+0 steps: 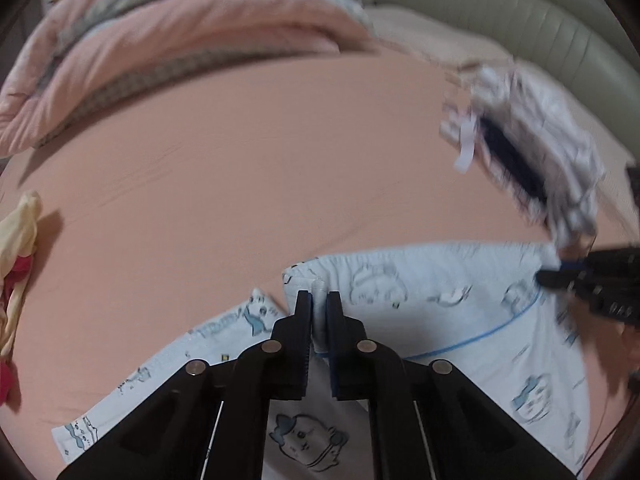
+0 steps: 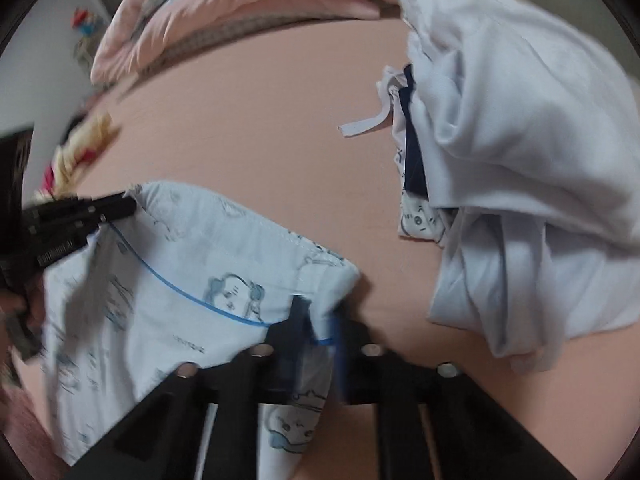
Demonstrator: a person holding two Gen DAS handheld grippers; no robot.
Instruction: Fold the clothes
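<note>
left gripper (image 1: 319,304) pinches pajama shirt (image 1: 420,292) | right gripper (image 2: 316,312) pinches its other corner | top edge stretched sideways between them

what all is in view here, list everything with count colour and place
printed garment: 1, pale blue with cartoon figures, near edge of bed, pinched at two spots
clothes pile: 1, white with a navy piece, far right on sheet
bed sheet: 1, peach pink, under everything
folded quilt: 1, pink and grey, far side
yellow and red cloth: 1, left edge
headboard: 1, grey-green, padded, far right
left gripper: black, shut on garment
right gripper: black, shut on garment
</note>
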